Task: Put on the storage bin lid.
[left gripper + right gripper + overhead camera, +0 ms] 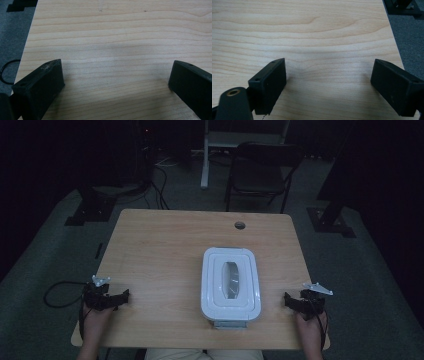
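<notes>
High view has a white lidded box [230, 283] sitting on the wooden table [160, 245], toward the person's edge and a little right of the middle. Its lid is on, with a raised rim and a grey oval recess in the centre, and a grey tab pokes out from under the near end of the box. The left gripper [124, 296] rests on the table well to the left of the box, and the right gripper [288, 298] well to the right of it, each held in a hand at the near corners. Both point inward toward the box, but neither touches it.

In the left gripper view the left gripper [116, 75] stands spread wide, with nothing but bare wood grain between its jaws. The right gripper [328, 72] in the right gripper view is likewise released, with bare table between its jaws.

My reading is that the work has not started: this looks like the resting pose before a reach for the box. The next move probably calls for bringing both grippers in from the sides, one to steady the body and the other to take the lid's edge or the near tab.
</notes>
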